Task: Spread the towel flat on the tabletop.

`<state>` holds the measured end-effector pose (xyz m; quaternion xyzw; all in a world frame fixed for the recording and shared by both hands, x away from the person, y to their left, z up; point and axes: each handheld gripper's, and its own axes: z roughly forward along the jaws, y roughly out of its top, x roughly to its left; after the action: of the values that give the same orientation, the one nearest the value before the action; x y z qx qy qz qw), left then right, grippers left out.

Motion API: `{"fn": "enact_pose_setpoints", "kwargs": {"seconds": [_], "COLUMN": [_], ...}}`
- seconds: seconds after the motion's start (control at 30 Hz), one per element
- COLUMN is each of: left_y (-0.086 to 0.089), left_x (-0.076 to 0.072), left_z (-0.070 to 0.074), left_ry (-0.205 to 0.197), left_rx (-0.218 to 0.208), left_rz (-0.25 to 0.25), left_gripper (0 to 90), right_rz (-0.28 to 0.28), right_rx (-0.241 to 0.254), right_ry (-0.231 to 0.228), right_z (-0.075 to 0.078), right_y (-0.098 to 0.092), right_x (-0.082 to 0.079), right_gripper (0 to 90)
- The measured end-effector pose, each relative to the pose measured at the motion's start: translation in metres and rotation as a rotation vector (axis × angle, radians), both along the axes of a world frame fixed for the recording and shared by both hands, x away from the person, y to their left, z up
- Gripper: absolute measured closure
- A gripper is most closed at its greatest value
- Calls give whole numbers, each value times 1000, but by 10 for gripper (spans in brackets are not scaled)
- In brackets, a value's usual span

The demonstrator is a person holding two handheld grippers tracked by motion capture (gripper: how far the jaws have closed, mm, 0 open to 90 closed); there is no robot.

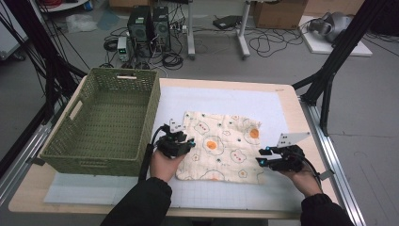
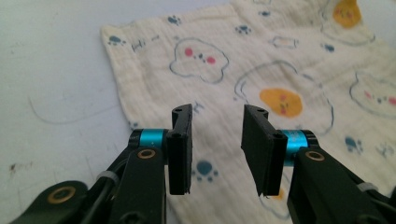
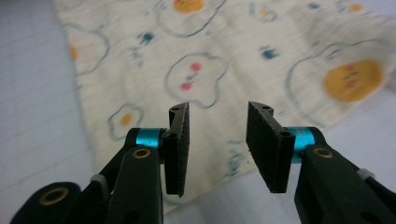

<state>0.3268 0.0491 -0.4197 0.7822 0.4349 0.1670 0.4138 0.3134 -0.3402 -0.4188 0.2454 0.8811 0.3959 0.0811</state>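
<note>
Person is wearing dark sleeves (image 1: 141,202) at both forearms. Left gripper (image 2: 217,140) and right gripper (image 3: 219,140) are showing matte black jaws, flat rectangular pads, cyan collars just behind the pads, and brass rivets lower on the linkage arms. A black cable is trailing behind the left gripper; a grey three-cornered plate is topping each.
</note>
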Motion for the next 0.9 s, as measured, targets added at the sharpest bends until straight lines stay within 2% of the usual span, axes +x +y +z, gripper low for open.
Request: {"fn": "enact_pose_setpoints", "kwargs": {"seconds": [0.03, 0.07, 0.1, 0.17, 0.2, 0.23, 0.27, 0.3, 0.37, 0.4, 0.43, 0.47, 0.53, 0.67, 0.73, 0.83, 0.87, 0.9], "left_y": [0, 2, 2, 3, 5, 6, 6, 6, 6, 6, 6, 7, 8, 9, 11, 14, 14, 15], "left_x": [0, -8, -11, -16, -23, -25, -28, -29, -31, -31, -33, -36, -39, -48, -60, -67, -67, -70], "left_z": [0, -3, -5, -6, -10, -12, -14, -16, -20, -20, -21, -21, -20, -16, -12, -10, -10, -9], "left_ry": [0, 10, 12, 6, 19, 38, 47, 61, 108, 108, 88, 95, 95, 88, 82, 78, 78, 53], "left_rx": [0, 12, 6, 21, 40, 32, 46, 59, 45, 45, 59, 53, 63, 48, 32, 16, 16, 20], "left_rz": [0, -18, -15, -29, -37, -42, -58, -73, -105, -105, -103, -107, -117, -134, -160, -169, -169, -182], "left_gripper": [624, 620, 613, 590, 577, 570, 570, 579, 710, 757, 858, 886, 893, 896, 896, 895, 894, 890], "right_rz": [11, 28, 37, 44, 67, 73, 75, 73, 68, 77, 93, 97, 118, 141, 149, 154, 156, 146], "right_rx": [-3, 1, -6, -15, -35, -51, -61, -60, -53, -41, -34, -42, -42, -32, -28, 12, 19, 23], "right_ry": [6, 21, 26, 27, 45, 48, 57, 59, 46, 68, 77, 70, 85, 92, 93, 117, 110, 94], "right_z": [-2, -5, -7, -9, -14, -16, -18, -20, -21, -21, -21, -21, -20, -18, -17, -16, -15, -14], "right_y": [1, 2, 4, 5, 9, 10, 11, 12, 12, 12, 12, 12, 11, 9, 7, 3, 3, 3], "right_x": [-3, -6, -9, -11, -14, -15, -15, -16, -16, -16, -16, -18, -19, -30, -37, -44, -46, -48], "right_gripper": [596, 598, 598, 600, 615, 628, 648, 665, 750, 833, 876, 881, 886, 886, 886, 880, 864, 811]}}
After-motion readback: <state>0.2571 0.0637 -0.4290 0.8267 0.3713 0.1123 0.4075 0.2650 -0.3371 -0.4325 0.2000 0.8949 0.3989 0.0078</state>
